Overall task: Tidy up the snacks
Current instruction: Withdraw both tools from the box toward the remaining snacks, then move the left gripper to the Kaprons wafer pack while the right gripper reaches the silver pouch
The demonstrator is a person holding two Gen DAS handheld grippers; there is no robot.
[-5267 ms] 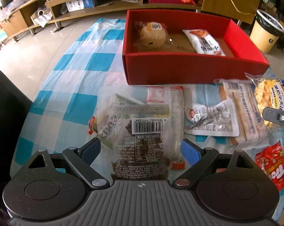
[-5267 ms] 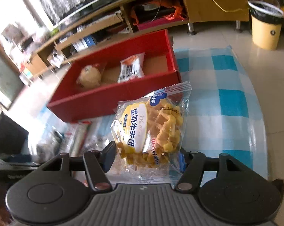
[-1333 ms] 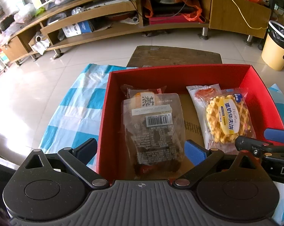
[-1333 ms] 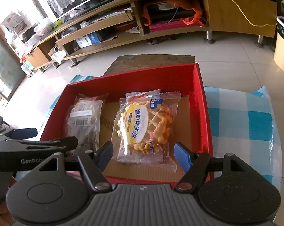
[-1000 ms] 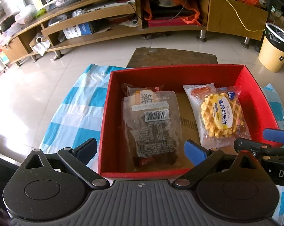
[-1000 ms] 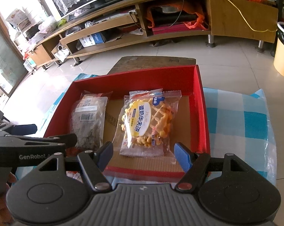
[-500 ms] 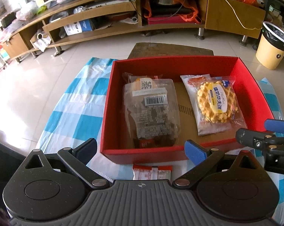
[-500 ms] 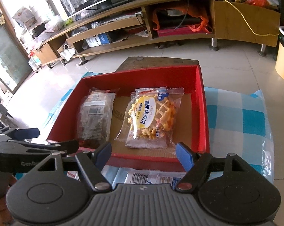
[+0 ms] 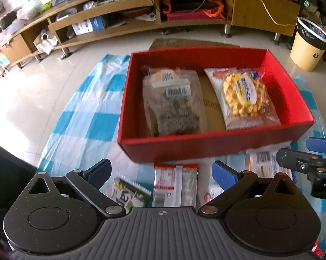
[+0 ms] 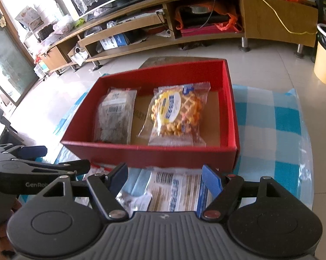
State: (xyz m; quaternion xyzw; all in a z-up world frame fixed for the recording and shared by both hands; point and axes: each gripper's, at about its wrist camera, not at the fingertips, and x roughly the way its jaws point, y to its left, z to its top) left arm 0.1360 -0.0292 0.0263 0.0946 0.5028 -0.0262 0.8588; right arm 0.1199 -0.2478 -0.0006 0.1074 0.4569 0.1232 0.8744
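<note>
A red box (image 9: 206,149) (image 10: 154,155) stands on the blue-checked cloth. In it lie a clear dark snack pack (image 9: 173,103) (image 10: 116,117) on the left and a yellow waffle pack (image 9: 244,94) (image 10: 176,110) on the right, over other packets. My left gripper (image 9: 162,172) hangs open and empty before the box's near wall, above a red-and-white packet (image 9: 175,184) and a green-lettered packet (image 9: 128,192). My right gripper (image 10: 166,176) is also open and empty, above a striped bread pack (image 10: 178,191) and a crumpled white sachet (image 10: 134,200).
The cloth-covered table (image 9: 87,117) drops off to a tiled floor at left and right. A long wooden shelf unit (image 9: 141,15) runs along the back. A yellow bin (image 9: 310,45) stands at the far right. The other gripper (image 9: 310,162) (image 10: 33,173) shows at each view's side.
Both grippers have drawn back from over the box toward the near side of the table. The loose packets in front of the box have come into view beneath them.
</note>
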